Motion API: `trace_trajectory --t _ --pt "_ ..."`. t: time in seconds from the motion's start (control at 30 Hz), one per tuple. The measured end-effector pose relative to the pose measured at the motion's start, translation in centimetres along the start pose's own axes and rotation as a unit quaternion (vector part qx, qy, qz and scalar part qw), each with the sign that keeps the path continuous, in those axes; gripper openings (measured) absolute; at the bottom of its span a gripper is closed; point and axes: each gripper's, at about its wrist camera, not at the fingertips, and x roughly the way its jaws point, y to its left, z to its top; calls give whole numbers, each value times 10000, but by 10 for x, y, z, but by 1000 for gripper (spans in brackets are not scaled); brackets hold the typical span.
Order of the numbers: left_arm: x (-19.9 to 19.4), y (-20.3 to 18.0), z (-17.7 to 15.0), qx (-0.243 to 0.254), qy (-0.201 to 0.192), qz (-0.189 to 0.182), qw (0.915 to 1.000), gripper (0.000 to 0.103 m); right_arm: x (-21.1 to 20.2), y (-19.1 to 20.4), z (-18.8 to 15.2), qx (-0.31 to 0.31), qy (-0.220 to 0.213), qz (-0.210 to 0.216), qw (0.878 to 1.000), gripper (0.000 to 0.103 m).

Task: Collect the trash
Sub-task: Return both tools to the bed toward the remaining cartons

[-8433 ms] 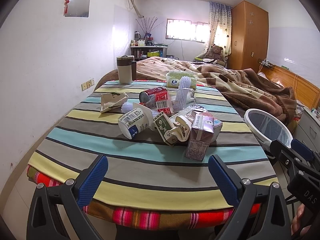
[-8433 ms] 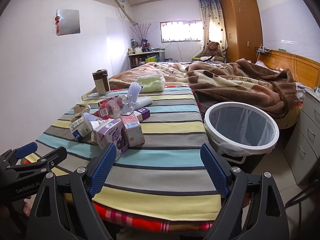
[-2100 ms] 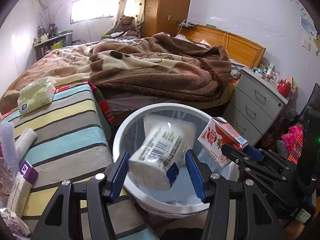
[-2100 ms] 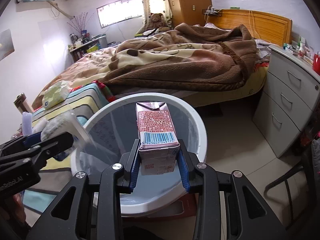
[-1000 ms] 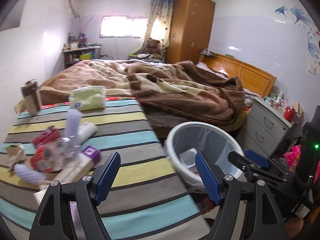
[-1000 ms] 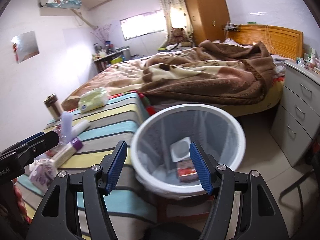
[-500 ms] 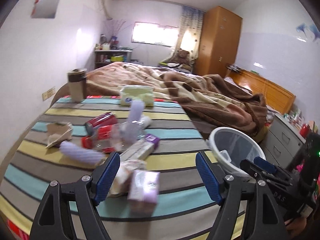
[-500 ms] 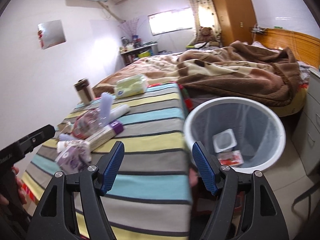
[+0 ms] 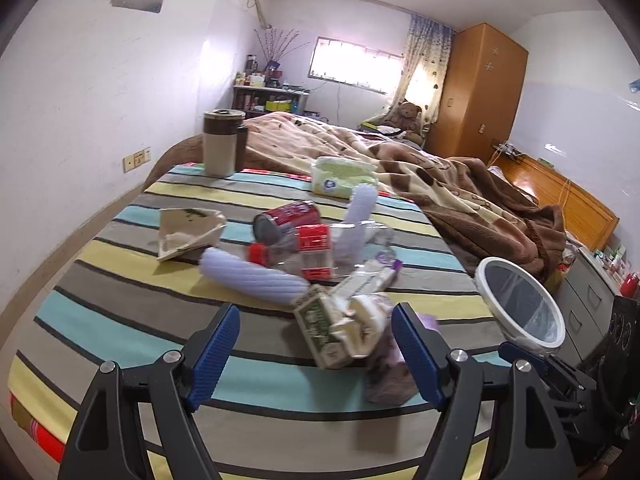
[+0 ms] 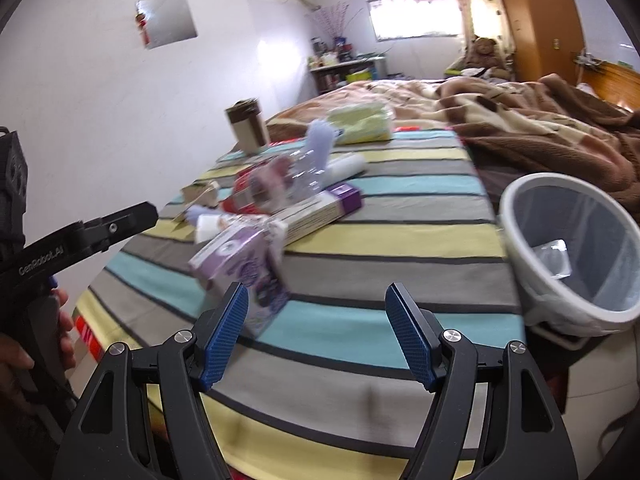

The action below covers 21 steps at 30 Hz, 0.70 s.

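Most trash (image 9: 320,276) still sits on the table (image 9: 120,320), little shows in the bin (image 10: 568,256), and we have left gripper (image 9: 316,350) and right gripper (image 10: 318,334) both apart, empty.

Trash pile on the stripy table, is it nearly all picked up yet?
Not yet. A little is done: the white bin beside the table has at least one pale container inside. Nothing is in hand; the left claw and right claw are both open and empty. Left on the table: a red can, a purple carton, a crumpled green carton, a long purple-ended box and more.
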Motion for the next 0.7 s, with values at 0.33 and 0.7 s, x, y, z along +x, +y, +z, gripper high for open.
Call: trace_trajectory --t 0.33,0.7 --pt "11 26 -7 -142 203 -99 9996 78 30 35 -7 -302 419 287 9983 79" --pt "32 38 -5 -276 399 -383 9981 78 44 27 3 -66 424 -287 9987 79"
